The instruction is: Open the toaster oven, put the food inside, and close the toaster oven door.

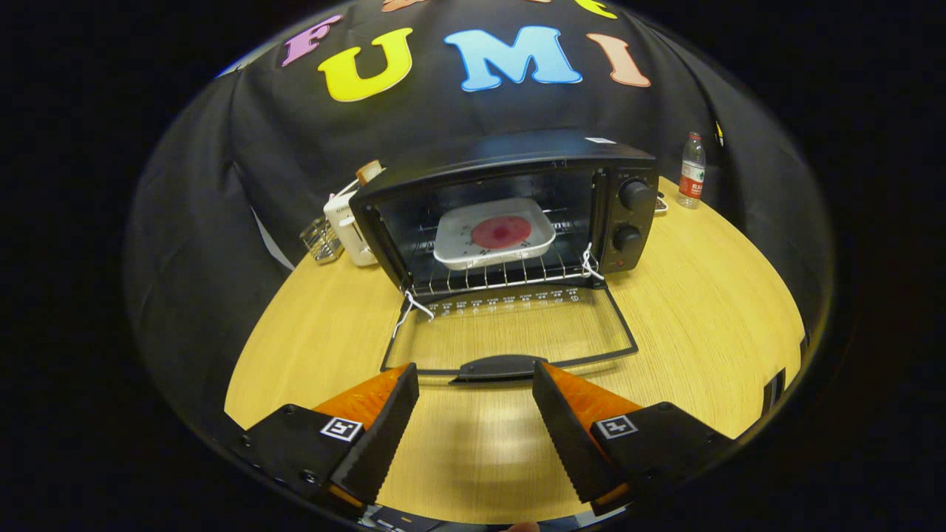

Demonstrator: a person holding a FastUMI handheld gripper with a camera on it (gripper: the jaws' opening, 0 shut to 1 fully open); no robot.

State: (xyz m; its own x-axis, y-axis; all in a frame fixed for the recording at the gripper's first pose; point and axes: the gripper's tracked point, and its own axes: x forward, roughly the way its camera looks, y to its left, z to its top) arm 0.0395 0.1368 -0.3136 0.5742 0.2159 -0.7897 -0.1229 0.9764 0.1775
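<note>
The black toaster oven stands on the wooden table with its glass door folded down flat toward me. Inside, on the wire rack, sits a white square tray holding a round red piece of food. The door's dark handle lies just ahead of my gripper, between the two fingertips but a little beyond them. The gripper is open and holds nothing. Two black knobs sit on the oven's right panel.
A white toaster and a small clear rack stand left of the oven. A plastic water bottle stands at the back right, near the table's far edge. White strings hang at the door hinges.
</note>
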